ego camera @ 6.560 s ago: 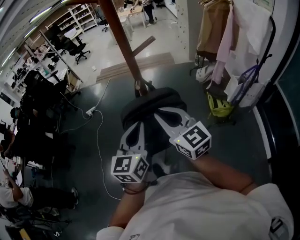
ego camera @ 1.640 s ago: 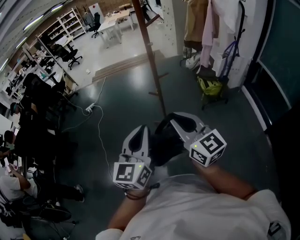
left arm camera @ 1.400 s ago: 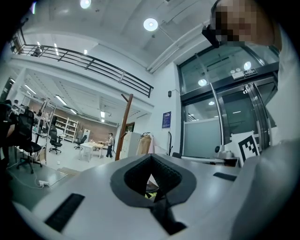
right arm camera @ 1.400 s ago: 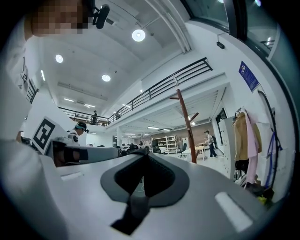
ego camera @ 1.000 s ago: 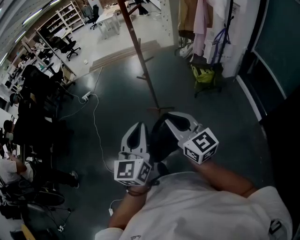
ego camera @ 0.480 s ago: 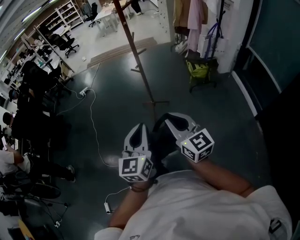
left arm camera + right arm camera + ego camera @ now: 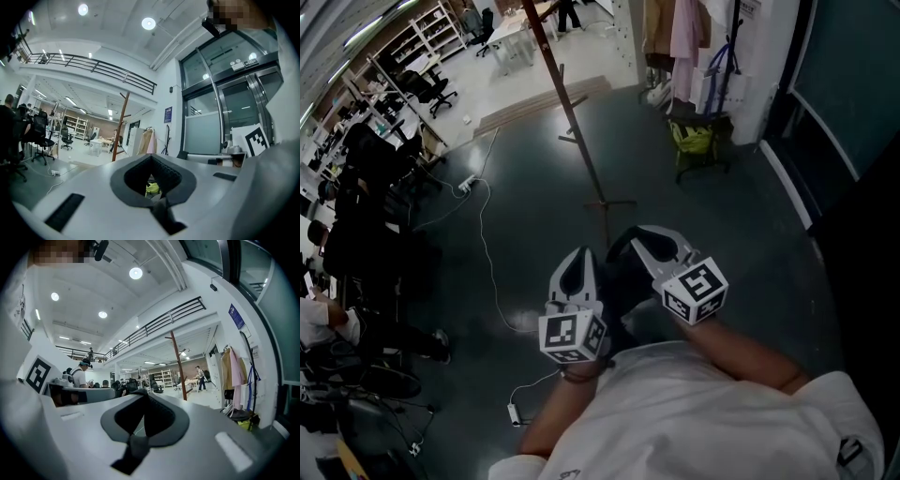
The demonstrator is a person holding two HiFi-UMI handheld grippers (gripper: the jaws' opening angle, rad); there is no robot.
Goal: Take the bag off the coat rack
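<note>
White plastic left gripper (image 7: 577,264) and right gripper (image 7: 645,242), black fabric bag (image 7: 619,279), glossy dark blue-grey floor (image 7: 534,202).
Both grippers have dark grey jaw pads, and each carries a cube patterned with black-and-white square markers. Ahead of them the wooden coat rack (image 7: 573,124) is reddish brown. Farther ahead of the right gripper are a yellow-green bag (image 7: 694,138) and a pale pink hanging garment (image 7: 683,26). A thin cable (image 7: 490,262) to the left of the left gripper is white, as is the person's shirt (image 7: 694,412) behind both.
</note>
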